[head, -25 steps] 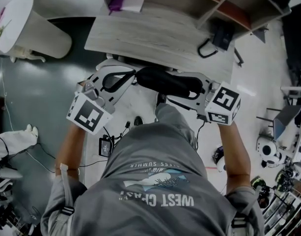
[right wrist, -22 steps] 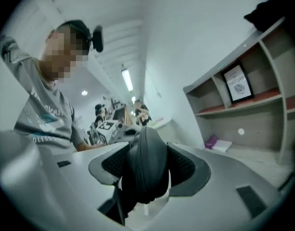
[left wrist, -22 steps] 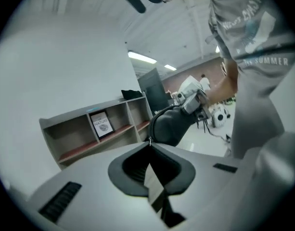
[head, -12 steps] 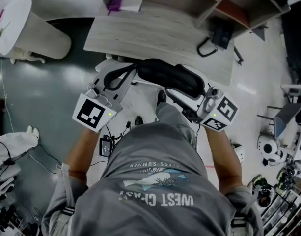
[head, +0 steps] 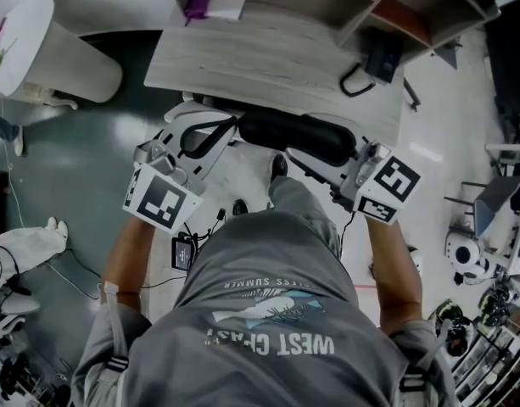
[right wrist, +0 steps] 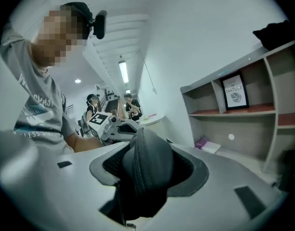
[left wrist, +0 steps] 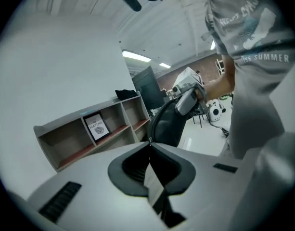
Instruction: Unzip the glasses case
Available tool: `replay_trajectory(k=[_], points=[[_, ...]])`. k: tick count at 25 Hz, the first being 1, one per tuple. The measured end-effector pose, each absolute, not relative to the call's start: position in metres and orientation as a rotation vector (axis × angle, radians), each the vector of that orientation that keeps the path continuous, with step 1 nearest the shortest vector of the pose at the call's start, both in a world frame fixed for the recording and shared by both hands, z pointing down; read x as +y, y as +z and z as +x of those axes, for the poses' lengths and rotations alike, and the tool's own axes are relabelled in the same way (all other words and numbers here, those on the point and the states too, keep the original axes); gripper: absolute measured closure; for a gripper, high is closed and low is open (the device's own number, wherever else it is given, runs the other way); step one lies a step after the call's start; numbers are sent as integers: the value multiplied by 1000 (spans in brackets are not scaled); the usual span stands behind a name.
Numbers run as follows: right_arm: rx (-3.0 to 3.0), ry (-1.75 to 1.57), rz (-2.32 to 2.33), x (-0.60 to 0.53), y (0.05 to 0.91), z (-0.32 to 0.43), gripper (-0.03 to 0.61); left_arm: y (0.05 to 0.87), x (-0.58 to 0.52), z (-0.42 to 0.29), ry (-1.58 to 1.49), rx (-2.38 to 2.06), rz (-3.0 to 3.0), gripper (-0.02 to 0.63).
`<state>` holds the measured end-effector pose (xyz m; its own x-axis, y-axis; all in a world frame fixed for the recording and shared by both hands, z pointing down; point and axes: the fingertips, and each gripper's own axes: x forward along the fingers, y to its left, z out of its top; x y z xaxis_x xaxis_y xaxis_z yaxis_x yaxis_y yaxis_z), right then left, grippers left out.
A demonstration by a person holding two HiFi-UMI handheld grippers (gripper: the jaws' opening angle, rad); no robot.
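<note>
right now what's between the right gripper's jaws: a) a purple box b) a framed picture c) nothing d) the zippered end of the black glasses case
d: in the right gripper view the glasses case, zipper toward the camera, fills the gap between the jaws of the right gripper; they have just been closing on it.

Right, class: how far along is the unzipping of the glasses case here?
Done: the glasses case is lifted between both claws. In hand: the right claw has just been closing and grips one end; the left claw is shut at the other end. Remaining: the zip in the right gripper view looks closed, so the unzipping itself.
</note>
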<state>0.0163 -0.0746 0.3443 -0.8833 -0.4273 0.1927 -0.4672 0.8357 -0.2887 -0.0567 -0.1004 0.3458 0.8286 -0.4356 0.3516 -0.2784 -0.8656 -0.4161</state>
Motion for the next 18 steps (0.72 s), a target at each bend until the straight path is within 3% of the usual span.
replay_trajectory(k=[18], points=[[-2717,353,608,-78,359,0,345,351,-90,-47,-910,360,-2434,615]])
